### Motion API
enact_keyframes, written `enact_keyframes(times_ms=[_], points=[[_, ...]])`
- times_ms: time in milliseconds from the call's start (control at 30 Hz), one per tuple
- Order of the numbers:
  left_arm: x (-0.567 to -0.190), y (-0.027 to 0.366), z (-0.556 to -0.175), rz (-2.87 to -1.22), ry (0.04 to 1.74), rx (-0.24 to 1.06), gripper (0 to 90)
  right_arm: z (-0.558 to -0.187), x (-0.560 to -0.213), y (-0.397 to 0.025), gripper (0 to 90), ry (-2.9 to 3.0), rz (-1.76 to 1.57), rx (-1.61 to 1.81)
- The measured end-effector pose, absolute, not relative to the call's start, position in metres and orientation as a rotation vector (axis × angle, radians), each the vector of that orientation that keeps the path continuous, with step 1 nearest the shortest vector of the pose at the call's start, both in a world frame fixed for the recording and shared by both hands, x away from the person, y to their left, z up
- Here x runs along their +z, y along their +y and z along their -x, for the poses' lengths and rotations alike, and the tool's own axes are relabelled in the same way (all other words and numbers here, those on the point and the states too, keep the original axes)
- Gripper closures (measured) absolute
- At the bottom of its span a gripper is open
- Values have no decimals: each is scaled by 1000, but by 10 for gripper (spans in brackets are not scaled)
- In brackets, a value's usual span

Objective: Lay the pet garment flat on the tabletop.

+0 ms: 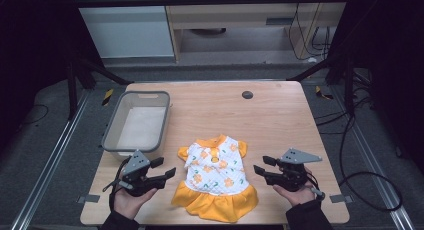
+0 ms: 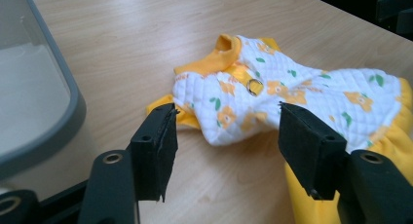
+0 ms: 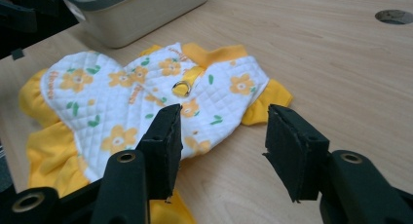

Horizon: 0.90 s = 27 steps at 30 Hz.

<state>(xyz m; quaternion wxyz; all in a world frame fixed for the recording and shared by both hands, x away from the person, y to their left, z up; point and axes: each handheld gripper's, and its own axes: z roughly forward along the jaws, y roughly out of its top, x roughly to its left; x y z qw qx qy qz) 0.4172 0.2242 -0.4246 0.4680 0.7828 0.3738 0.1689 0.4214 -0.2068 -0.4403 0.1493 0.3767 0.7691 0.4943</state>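
Both hands come up from the table's near edge, palms cradling the tools. Left gripper [image 1: 166, 168] points right at the dress [image 1: 216, 176], jaws wide, empty. Dress lies flat between them, collar away; small orange writing on its sleeve is probably too blurred to read. Right gripper [image 1: 264, 165] mirrors it, jaws wide, empty.

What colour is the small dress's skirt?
Plain orange-yellow skirt below a white quilted flowered top; clearest in the high view.

A lab recording rig: beyond the left claw [image 1: 165, 172] the wooden counter [image 1: 280, 120] sits among black frame struts [image 1: 100, 72], aluminium rails [image 1: 50, 160] and loose cables [image 1: 350, 140].
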Motion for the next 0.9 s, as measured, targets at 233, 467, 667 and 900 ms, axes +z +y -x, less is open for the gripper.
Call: enact_keyframes(times_ms=[233, 467, 667, 900], points=[[-422, 203, -455, -1966, 920, 457, 415, -450, -433, -195, 400, 2180, -1102, 1421], [-431, 181, -490, -2015, 919, 479, 454, -487, -436, -180, 390, 2181, -1123, 1377], [-453, 175, -505, -2063, 961, 464, 450, -512, -455, -175, 414, 2201, -1170, 1313], [-474, 171, -514, -2091, 1013, 424, 454, -528, -477, -164, 415, 2243, -1207, 1265]])
